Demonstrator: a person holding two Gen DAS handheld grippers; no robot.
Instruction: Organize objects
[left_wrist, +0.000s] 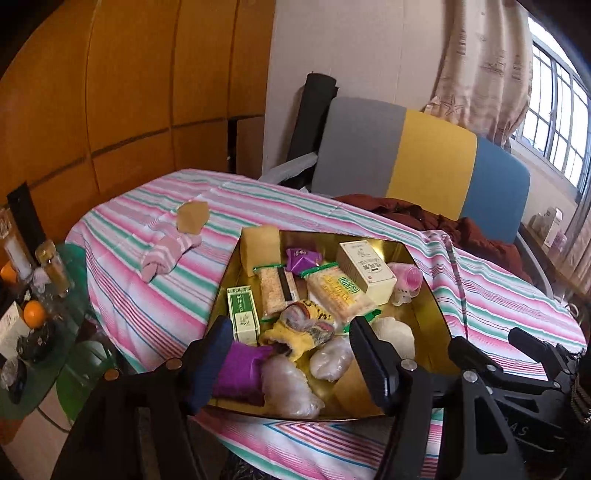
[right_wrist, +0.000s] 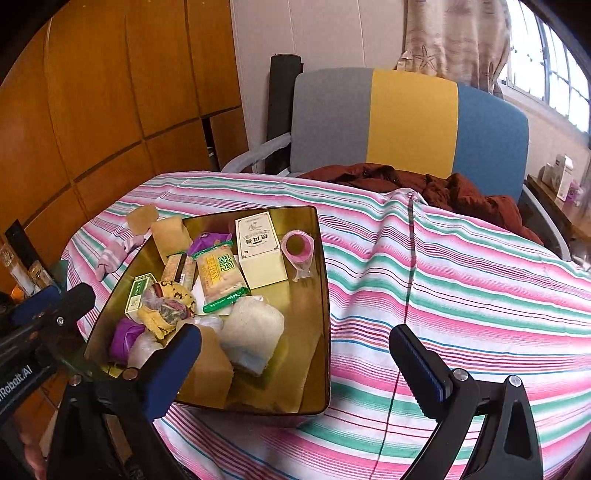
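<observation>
A gold tray (left_wrist: 424, 295) (right_wrist: 317, 295) on the striped tablecloth holds several items: a cream box (left_wrist: 365, 271) (right_wrist: 258, 251), snack packs (left_wrist: 340, 295) (right_wrist: 219, 275), a green box (left_wrist: 242, 310), a yellow sock (left_wrist: 303, 326) (right_wrist: 166, 306), a purple pouch (left_wrist: 240, 373) and white bundles (right_wrist: 253, 332). A pink striped sock (left_wrist: 166, 254) (right_wrist: 110, 256) and a tan card (left_wrist: 192, 218) lie on the cloth left of the tray. My left gripper (left_wrist: 290, 365) is open and empty over the tray's near edge. My right gripper (right_wrist: 295, 365) is open and empty over the tray's right front corner.
A grey, yellow and blue chair (right_wrist: 410, 118) with a brown jacket (right_wrist: 461, 192) stands behind the table. A side table with oranges (left_wrist: 33, 314) and jars is at the left. Wooden wardrobe doors (left_wrist: 129, 92) stand behind.
</observation>
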